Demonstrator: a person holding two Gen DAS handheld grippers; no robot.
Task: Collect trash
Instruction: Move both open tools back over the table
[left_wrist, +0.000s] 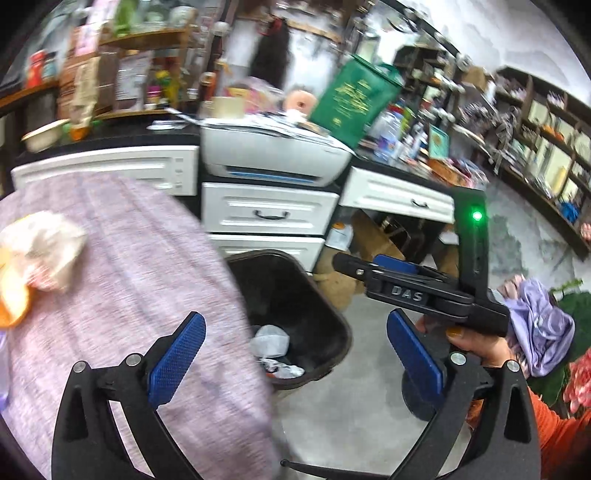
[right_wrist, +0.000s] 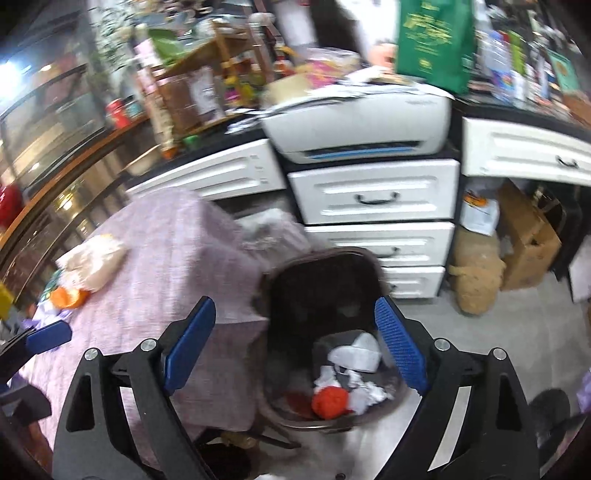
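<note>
A black trash bin (left_wrist: 325, 321) stands on the floor beside the purple-clothed table (left_wrist: 147, 266); it holds white crumpled paper (right_wrist: 364, 356) and an orange-red ball of trash (right_wrist: 330, 401). My left gripper (left_wrist: 295, 354) is open and empty over the table edge and bin. My right gripper (right_wrist: 301, 345) is open and empty above the bin (right_wrist: 291, 295); it also shows in the left wrist view (left_wrist: 406, 284). A crumpled whitish bag (left_wrist: 44, 247) and an orange piece (left_wrist: 14, 299) lie on the table's left side, also seen in the right wrist view (right_wrist: 94, 260).
White drawers (left_wrist: 269, 210) with a printer (left_wrist: 273, 155) on top stand behind the bin. A green bag (left_wrist: 354, 96) and cluttered shelves sit on the black counter. A cardboard box (right_wrist: 524, 236) and a tan sack (right_wrist: 476, 273) are on the floor.
</note>
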